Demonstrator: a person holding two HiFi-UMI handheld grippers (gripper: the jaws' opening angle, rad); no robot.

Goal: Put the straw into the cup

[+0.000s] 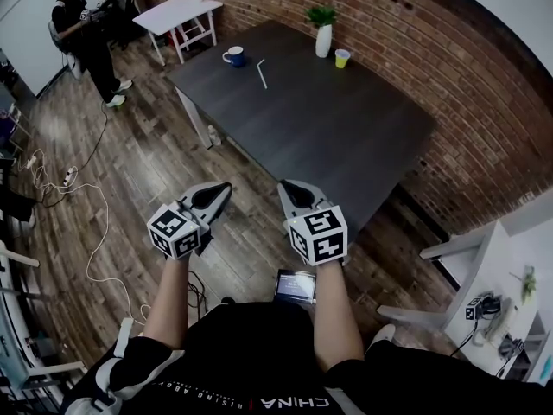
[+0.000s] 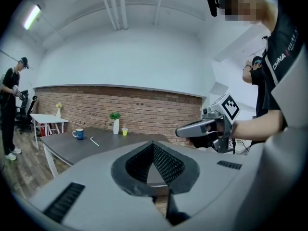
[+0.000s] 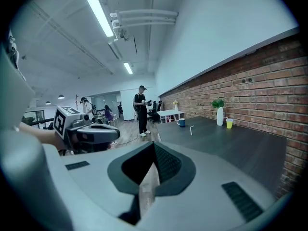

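Both pairs of jaws are closed tight with nothing between them. The left gripper (image 1: pixel 225 188) and right gripper (image 1: pixel 289 187) are held side by side at the near end of the dark bench (image 1: pixel 346 137). The straw (image 1: pixel 262 73) lies flat on the bench's far end, well apart from both sets of jaws, at about 12 o'clock from them in the head view. A blue mug (image 1: pixel 233 56) stands just beside the straw at its 10 o'clock. A yellow cup (image 1: pixel 342 58) stands at the straw's 3 o'clock, with a white vase (image 1: pixel 323 40) at that cup's 11 o'clock.
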